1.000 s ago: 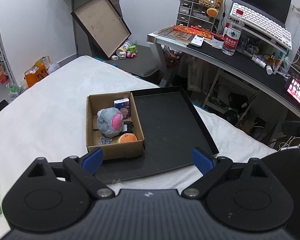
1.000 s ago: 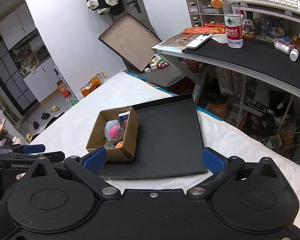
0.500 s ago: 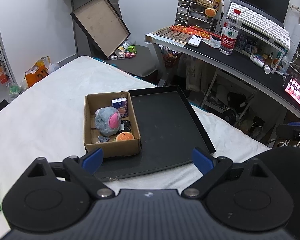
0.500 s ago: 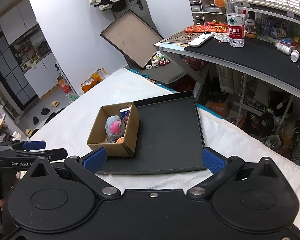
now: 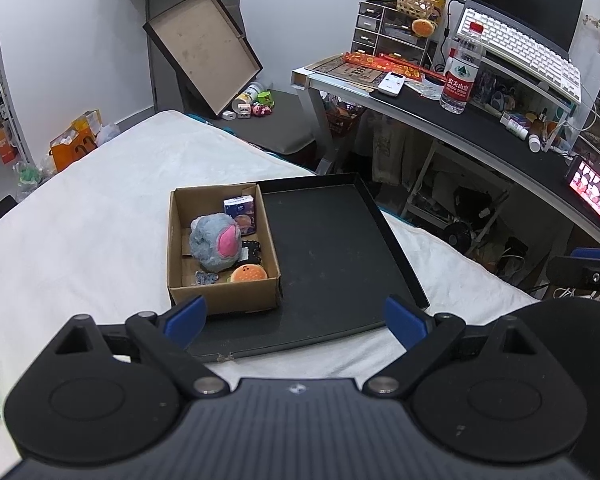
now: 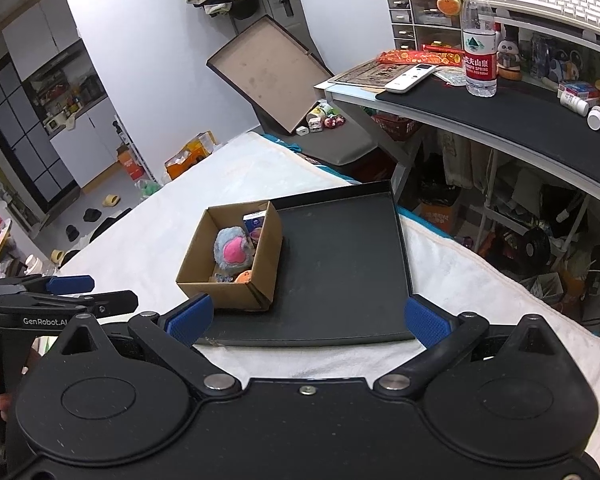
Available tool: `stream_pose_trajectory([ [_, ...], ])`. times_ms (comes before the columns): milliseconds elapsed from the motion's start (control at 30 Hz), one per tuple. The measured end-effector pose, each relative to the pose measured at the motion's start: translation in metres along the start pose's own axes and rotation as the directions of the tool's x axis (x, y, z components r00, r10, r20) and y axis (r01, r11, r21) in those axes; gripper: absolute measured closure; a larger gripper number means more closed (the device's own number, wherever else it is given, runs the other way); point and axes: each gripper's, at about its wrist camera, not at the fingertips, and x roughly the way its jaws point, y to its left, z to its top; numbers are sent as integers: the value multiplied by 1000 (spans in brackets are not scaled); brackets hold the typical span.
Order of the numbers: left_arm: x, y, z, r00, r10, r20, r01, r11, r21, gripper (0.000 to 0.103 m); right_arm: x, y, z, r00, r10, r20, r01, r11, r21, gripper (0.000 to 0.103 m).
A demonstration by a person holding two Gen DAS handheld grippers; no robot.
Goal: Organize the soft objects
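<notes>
Both claws, left claw (image 5: 296,318) and right claw (image 6: 308,320), gape empty above the black tray (image 5: 332,248) holding the cardboard box (image 5: 224,294) of plush toys (image 5: 216,242).

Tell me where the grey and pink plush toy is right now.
The grey and pink plush toy sits inside the cardboard box on the left part of the black tray, between the blue carton and the small burger plush.

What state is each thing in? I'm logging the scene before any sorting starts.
Left gripper: open, empty.
Right gripper: open, empty.
Brown cardboard box: open-topped, on the tray.
Grey-and-pink plush ball: inside the box.
Orange burger-shaped plush: inside the box.
Flat black tray: on the bed, otherwise bare.
</notes>
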Motion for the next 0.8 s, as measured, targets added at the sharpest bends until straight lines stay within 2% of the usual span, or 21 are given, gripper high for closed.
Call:
stream_pose_trajectory([
  [800,-1,-5,2,1000,-5,6,5,1000,5,8,0,7,2,1000,0,-13,0,999,-35,0],
])
